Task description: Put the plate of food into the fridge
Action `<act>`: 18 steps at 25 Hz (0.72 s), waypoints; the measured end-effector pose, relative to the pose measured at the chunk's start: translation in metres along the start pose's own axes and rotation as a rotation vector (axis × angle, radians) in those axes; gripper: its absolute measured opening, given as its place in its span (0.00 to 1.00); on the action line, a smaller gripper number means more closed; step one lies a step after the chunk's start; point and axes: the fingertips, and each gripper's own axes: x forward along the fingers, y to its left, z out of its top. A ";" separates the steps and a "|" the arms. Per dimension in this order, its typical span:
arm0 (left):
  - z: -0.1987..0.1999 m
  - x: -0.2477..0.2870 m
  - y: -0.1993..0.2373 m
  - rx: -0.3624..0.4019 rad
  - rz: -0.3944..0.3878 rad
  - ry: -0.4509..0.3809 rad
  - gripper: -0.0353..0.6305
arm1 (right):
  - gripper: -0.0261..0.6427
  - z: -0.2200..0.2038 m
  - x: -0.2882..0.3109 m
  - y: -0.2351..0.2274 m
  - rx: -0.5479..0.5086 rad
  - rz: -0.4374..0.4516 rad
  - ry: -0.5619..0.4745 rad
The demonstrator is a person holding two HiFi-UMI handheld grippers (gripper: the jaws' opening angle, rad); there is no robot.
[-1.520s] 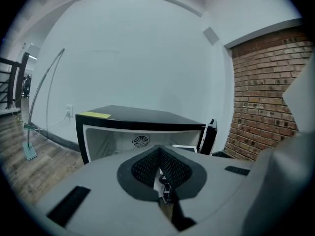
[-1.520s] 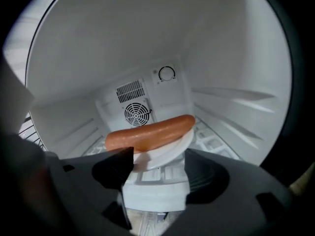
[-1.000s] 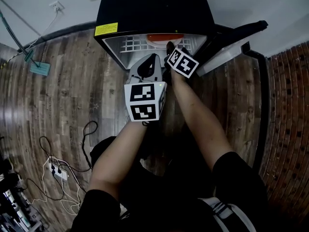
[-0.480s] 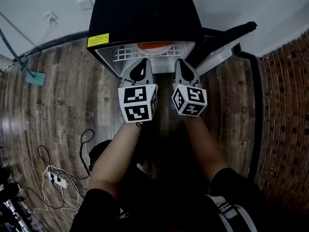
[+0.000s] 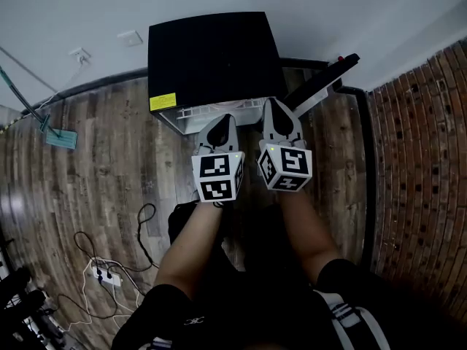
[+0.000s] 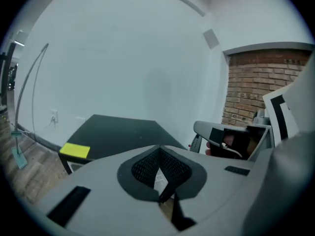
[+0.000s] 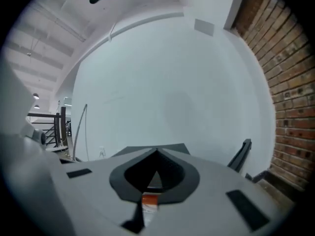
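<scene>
A black mini fridge [image 5: 211,57] stands against the white wall with its door [image 5: 321,82] swung open to the right. Only the front edge of its white wire shelf [image 5: 211,111] shows; the fridge top hides the plate of food in the head view. My left gripper [image 5: 225,118] and right gripper [image 5: 274,102] hover side by side in front of the opening, both shut and holding nothing. In the right gripper view an orange and white sliver [image 7: 149,200] shows below the jaws of the right gripper [image 7: 156,154]. The left gripper [image 6: 158,149] points over the fridge top [image 6: 118,134].
A brick wall [image 5: 416,159] runs down the right side, close to the open door. A mop with a blue head [image 5: 58,137] lies on the wooden floor at the left. Cables and a power strip [image 5: 102,275] lie at the lower left.
My right gripper has pulled back out of the fridge and closed. Both grippers now sit level in front of it. The orange plate on the shelf has slipped out of sight behind the fridge top.
</scene>
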 end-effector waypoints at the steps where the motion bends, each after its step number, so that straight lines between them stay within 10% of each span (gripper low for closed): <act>1: 0.024 -0.009 -0.005 0.010 -0.003 -0.002 0.05 | 0.06 0.023 -0.004 0.004 0.006 -0.004 0.006; 11: 0.279 -0.145 -0.077 0.024 -0.003 -0.040 0.05 | 0.06 0.302 -0.095 0.040 -0.023 0.041 -0.034; 18: 0.390 -0.208 -0.118 0.111 0.009 -0.133 0.05 | 0.06 0.411 -0.147 0.045 -0.004 0.073 -0.071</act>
